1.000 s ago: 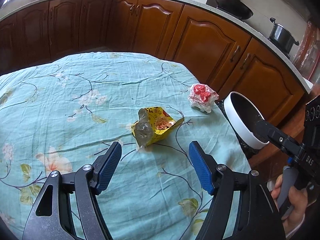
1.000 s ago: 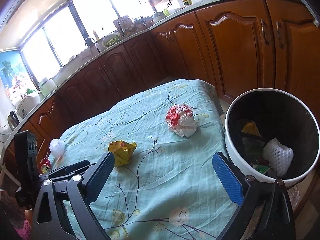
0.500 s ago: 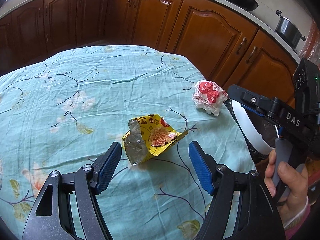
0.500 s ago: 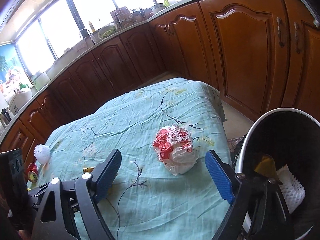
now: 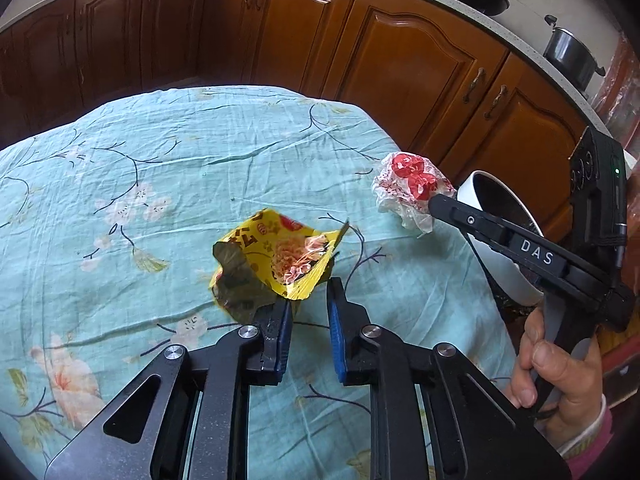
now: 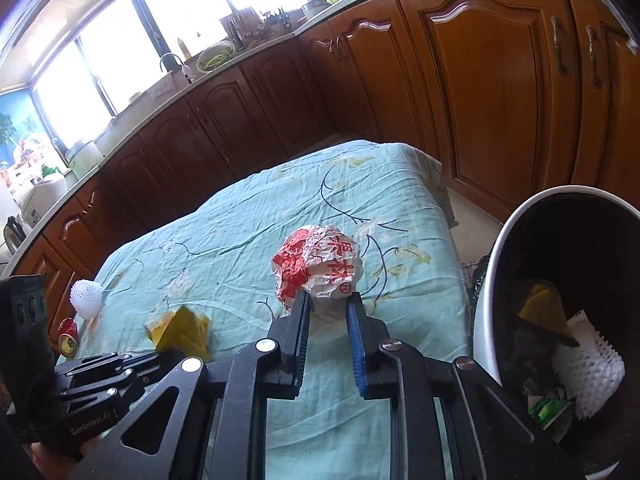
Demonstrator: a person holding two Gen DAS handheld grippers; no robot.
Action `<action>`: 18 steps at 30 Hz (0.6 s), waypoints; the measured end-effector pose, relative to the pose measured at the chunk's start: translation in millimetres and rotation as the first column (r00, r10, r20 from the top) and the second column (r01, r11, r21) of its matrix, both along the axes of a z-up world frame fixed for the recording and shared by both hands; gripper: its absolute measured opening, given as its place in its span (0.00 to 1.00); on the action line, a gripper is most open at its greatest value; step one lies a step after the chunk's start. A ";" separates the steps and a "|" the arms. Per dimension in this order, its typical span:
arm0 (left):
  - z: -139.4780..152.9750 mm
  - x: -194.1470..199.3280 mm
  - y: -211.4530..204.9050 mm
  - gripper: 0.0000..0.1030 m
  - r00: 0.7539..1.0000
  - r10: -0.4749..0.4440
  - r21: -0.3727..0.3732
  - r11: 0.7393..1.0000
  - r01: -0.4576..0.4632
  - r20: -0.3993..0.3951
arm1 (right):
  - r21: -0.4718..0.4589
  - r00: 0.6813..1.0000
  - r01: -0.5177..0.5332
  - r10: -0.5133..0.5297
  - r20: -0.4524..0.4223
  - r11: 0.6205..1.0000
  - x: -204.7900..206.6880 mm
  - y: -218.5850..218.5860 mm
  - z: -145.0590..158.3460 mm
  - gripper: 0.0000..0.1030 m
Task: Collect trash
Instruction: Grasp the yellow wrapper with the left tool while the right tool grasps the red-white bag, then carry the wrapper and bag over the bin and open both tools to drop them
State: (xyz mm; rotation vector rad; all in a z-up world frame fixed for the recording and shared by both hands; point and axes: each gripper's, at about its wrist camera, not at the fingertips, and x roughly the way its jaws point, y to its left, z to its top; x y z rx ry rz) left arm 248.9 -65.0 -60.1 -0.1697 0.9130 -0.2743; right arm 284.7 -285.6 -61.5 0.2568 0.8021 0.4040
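A torn yellow snack wrapper [image 5: 276,256] lies on the teal flowered tablecloth [image 5: 160,184]. My left gripper [image 5: 309,296] has shut on its near corner. A crumpled white and red wrapper [image 6: 320,264] sits near the table's right edge. My right gripper [image 6: 329,298] has its jaws closing, and its blue pads press the lower part of that ball. In the left wrist view one right finger [image 5: 460,216] reaches the ball [image 5: 408,184]. The yellow wrapper [image 6: 180,328] also shows at the lower left of the right wrist view.
A white bin with a dark liner [image 6: 492,280] stands off the table's right edge, holding a white foam net [image 6: 592,372] and other scraps. A white foam ball [image 6: 86,298] and a red can [image 6: 68,334] lie at the far left. Wooden cabinets [image 5: 400,60] ring the table.
Both grippers came forward and down and closed from wide open. The left one took the yellow wrapper's corner; the right one took the red and white ball.
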 end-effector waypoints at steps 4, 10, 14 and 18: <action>8.1 -5.9 -6.9 0.01 1.000 -0.021 -0.008 1.000 0.021 0.016 | 0.032 1.000 0.017 -0.018 0.025 0.999 -21.4 -13.4 12.4 0.18; 20.1 -15.8 -20.1 0.01 0.997 -0.060 -0.034 0.998 0.061 0.041 | 0.064 0.997 0.051 -0.055 0.058 0.997 -55.1 -39.1 27.4 0.18; 28.6 -20.8 -34.8 0.01 0.993 -0.098 -0.041 0.994 0.101 0.058 | 0.073 0.993 0.088 -0.093 0.075 0.993 -74.2 -58.6 34.1 0.18; 34.4 -23.8 -52.2 0.00 0.988 -0.139 -0.039 0.989 0.142 0.069 | 0.082 0.987 0.128 -0.134 0.084 0.988 -90.3 -80.0 37.6 0.18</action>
